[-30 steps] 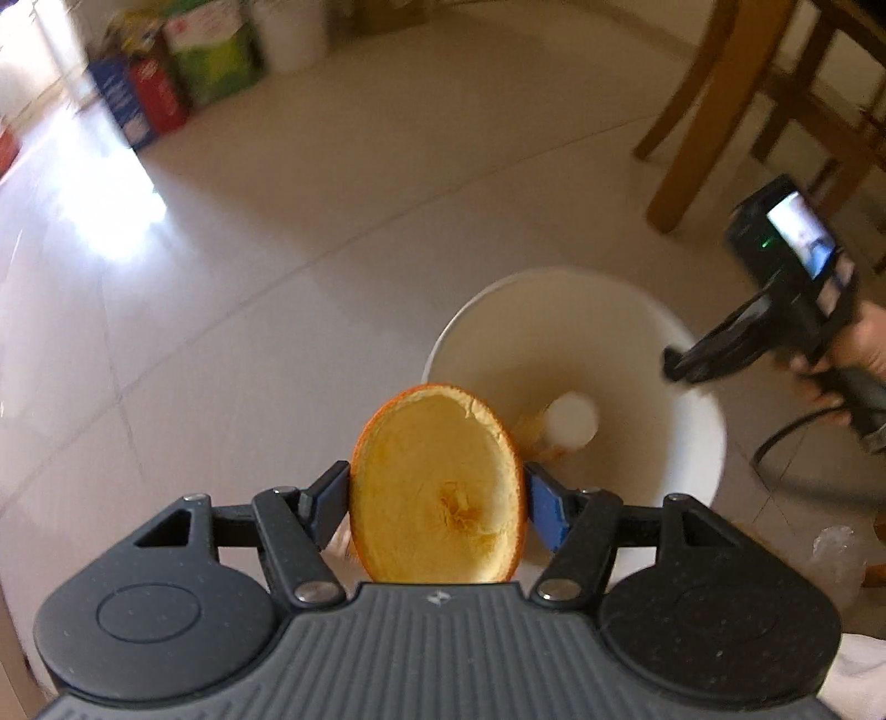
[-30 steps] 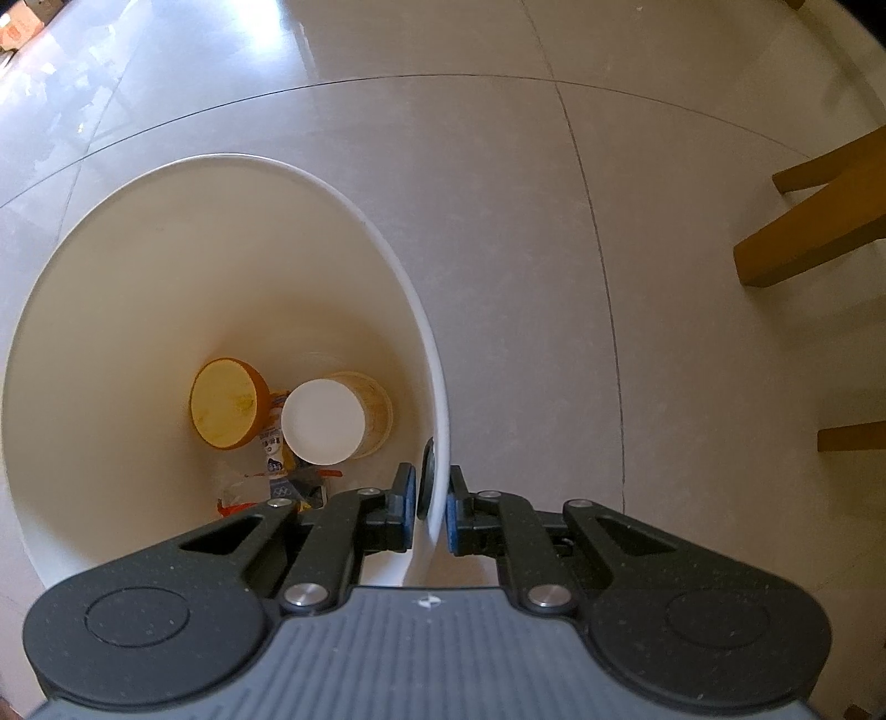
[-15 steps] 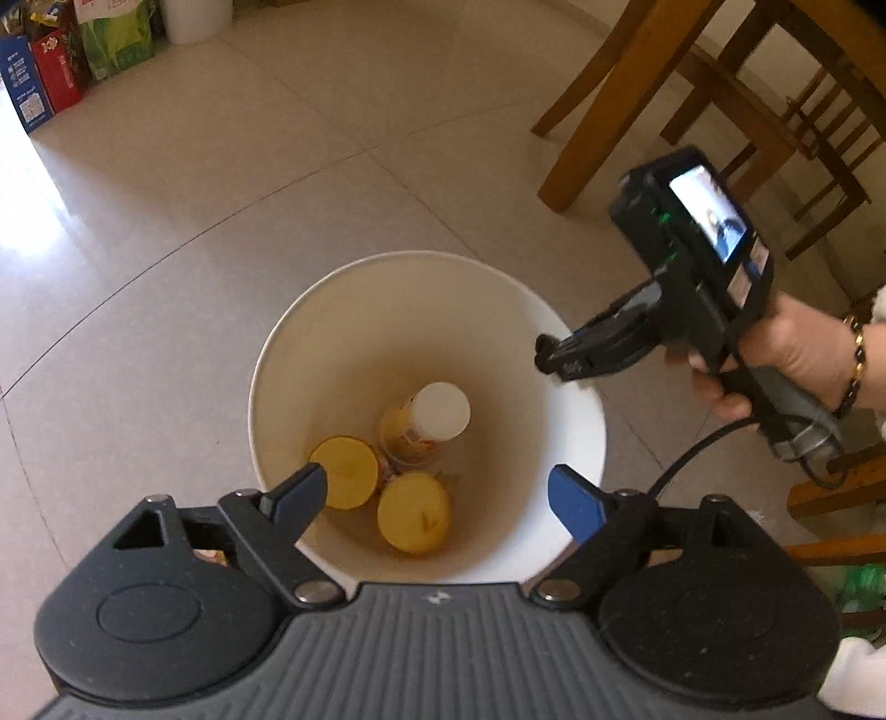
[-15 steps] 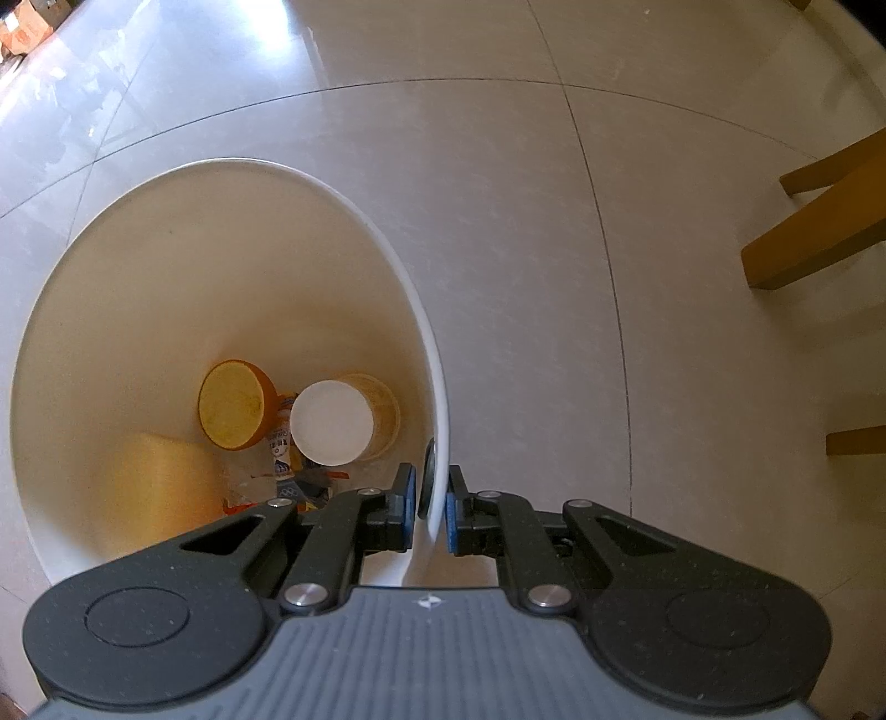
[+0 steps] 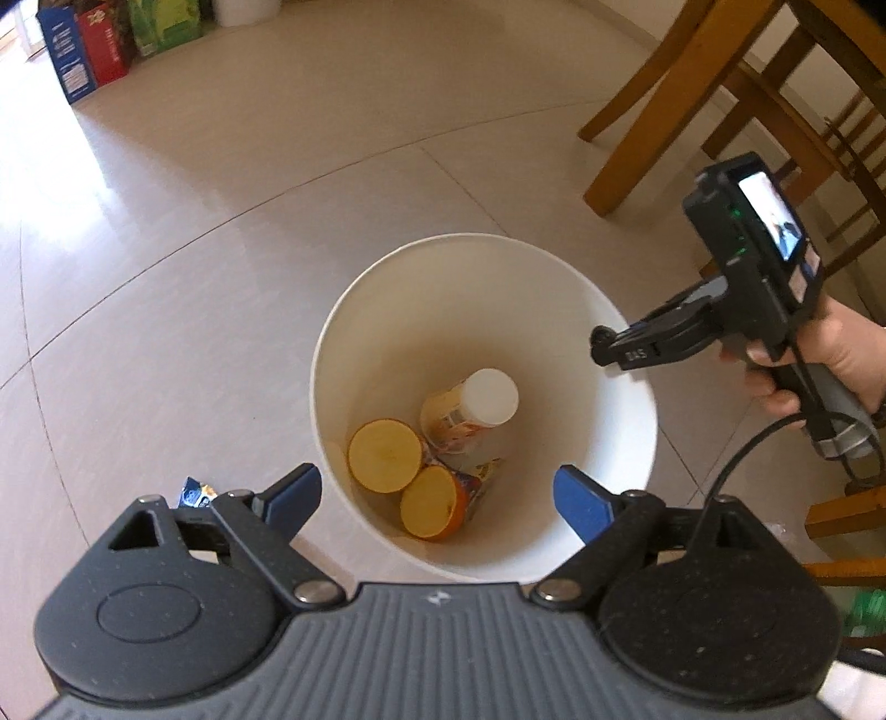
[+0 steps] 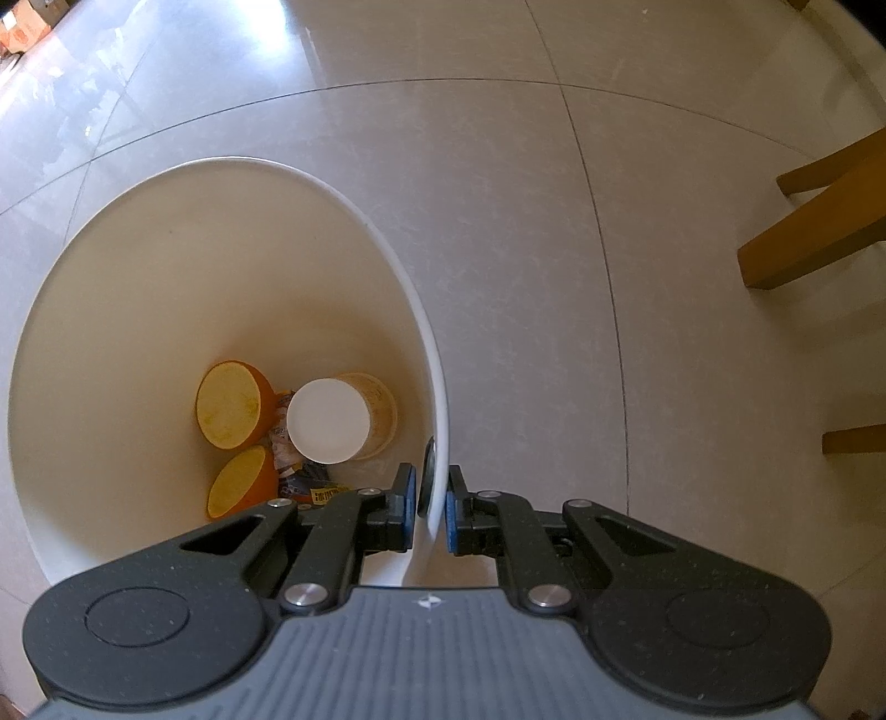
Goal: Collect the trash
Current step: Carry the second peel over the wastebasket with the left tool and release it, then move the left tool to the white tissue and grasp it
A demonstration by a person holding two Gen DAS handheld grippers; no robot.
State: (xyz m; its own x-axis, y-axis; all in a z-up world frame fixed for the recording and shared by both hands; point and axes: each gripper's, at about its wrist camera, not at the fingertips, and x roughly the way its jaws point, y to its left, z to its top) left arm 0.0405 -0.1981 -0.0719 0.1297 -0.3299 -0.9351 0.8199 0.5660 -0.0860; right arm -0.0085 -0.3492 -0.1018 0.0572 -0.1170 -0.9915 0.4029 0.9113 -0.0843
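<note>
A white bin [image 5: 620, 354] stood on the floor, holding two orange halves [image 5: 385, 455] [image 5: 432, 503], a tipped paper cup [image 5: 470, 407] and wrappers [image 6: 310, 487].

white bins: 1 [image 5: 620, 354]
orange halves in bin: 2 [image 5: 385, 456] [image 5: 429, 503]
paper cups in bin: 1, lying on side [image 5: 470, 410]
wrappers in bin: approx 1, partly hidden [image 6: 310, 487]
wrappers on floor: 1 [image 5: 195, 493]
grippers: 2, left [image 5: 437, 498], right [image 6: 429, 507]
boxes by wall: approx 3 [image 5: 105, 39]
</note>
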